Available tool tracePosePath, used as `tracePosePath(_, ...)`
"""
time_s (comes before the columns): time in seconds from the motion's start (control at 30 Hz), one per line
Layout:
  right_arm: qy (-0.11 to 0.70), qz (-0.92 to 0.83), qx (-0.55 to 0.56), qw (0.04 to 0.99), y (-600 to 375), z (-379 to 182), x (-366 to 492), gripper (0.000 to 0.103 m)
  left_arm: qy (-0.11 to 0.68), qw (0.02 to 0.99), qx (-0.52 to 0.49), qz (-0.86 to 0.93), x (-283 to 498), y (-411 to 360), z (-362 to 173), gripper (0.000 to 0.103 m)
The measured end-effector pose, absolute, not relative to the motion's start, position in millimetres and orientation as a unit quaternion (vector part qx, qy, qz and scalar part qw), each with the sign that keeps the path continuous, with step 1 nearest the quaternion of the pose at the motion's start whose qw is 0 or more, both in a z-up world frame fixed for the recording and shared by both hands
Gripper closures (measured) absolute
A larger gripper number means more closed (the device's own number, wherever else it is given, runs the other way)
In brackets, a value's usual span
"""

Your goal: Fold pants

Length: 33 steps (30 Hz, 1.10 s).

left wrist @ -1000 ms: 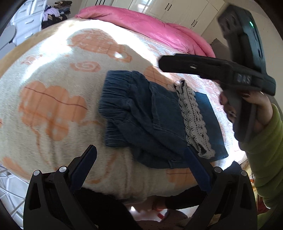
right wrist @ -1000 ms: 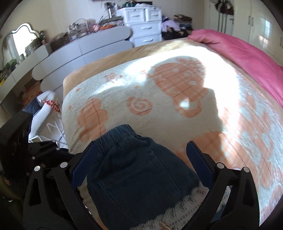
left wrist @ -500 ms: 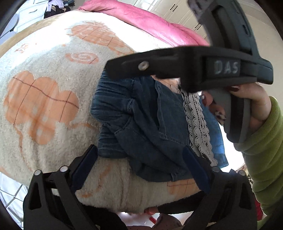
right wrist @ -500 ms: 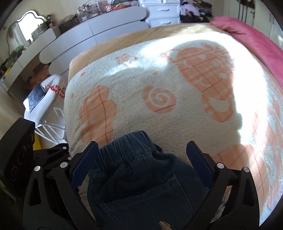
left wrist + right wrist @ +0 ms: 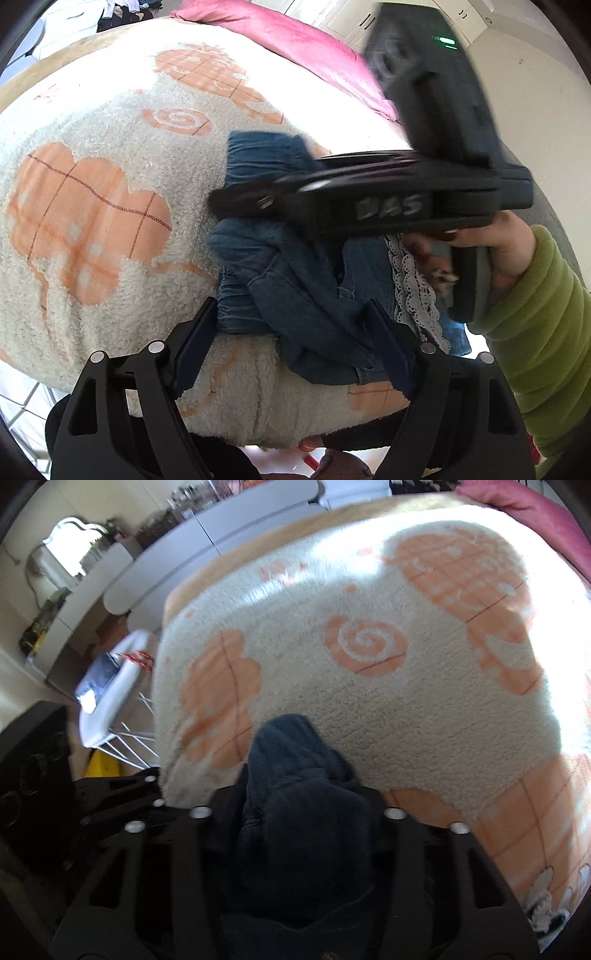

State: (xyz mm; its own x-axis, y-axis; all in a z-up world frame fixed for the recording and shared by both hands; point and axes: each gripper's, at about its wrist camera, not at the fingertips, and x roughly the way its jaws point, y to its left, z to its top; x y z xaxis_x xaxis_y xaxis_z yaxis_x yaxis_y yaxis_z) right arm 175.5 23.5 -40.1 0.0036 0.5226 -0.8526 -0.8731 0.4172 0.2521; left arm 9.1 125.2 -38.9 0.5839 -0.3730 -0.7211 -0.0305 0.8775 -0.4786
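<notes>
Dark blue denim pants [image 5: 295,295] with a white lace trim [image 5: 410,284] lie folded near the front edge of a cream and orange fleece blanket [image 5: 110,147]. My left gripper [image 5: 291,332] hangs just over their near edge. Its jaws are closing and the denim lies between the blue pads without being pinched. In the left wrist view the right gripper's black housing [image 5: 424,199] crosses over the pants, held by a hand in a green sleeve [image 5: 535,314]. My right gripper [image 5: 299,801] is closing on the gathered waistband [image 5: 291,760], which is squeezed into a ridge between its fingers.
A pink duvet [image 5: 295,40] lies along the bed's far side. Left of the bed stand a small white wire-legged table [image 5: 110,679] and a long grey dresser [image 5: 221,535] with a mirror. The blanket [image 5: 406,720] spreads wide beyond the pants.
The right gripper came down onto the waistband and its jaws closed, bunching the denim. The left jaws narrowed slightly and now frame the pants' near edge.
</notes>
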Motion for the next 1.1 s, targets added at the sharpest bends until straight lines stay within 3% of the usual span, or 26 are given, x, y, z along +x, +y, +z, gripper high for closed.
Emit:
tracePosePath(0.07, 0.478, 0.522, -0.159, 0.689, 11, -28, 176, 0.074, 0.442, 0.862, -0.226, -0.1, 5, 127, -36, 0.022)
tracePosePath(0.37, 0.433, 0.547, -0.07, 0.713, -58, 14, 175, 0.075, 0.427, 0.86, -0.241, -0.144, 8, 106, -19, 0.015)
tracePosePath(0.5, 0.416, 0.541, -0.046, 0.73, -90, 23, 175, 0.075, 0.433, 0.843, -0.255, -0.194, 16, 85, -16, 0.023)
tracePosePath(0.6, 0.402, 0.534, -0.028, 0.743, -114, 28, 177, 0.074, 0.427, 0.842, -0.249, -0.215, 23, 68, -9, 0.024)
tracePosePath(0.7, 0.39, 0.528, -0.015, 0.754, -136, 33, 178, 0.066, 0.417, 0.845, -0.242, -0.231, 29, 51, 0, 0.024)
tracePosePath(0.73, 0.383, 0.525, -0.01, 0.76, -145, 35, 177, 0.061, 0.414, 0.846, -0.238, -0.237, 31, 47, 4, 0.024)
tracePosePath(0.77, 0.377, 0.521, -0.002, 0.766, -154, 37, 176, 0.048, 0.411, 0.847, -0.232, -0.244, 32, 40, 7, 0.024)
tracePosePath(0.83, 0.361, 0.513, 0.027, 0.779, -181, 42, 175, 0.04, 0.409, 0.845, -0.212, -0.27, 32, 23, 12, 0.024)
tracePosePath(1.1, 0.388, 0.41, 0.043, 0.824, -251, 21, 173, 0.04, 0.459, 0.813, -0.138, -0.331, 31, -35, -19, 0.02)
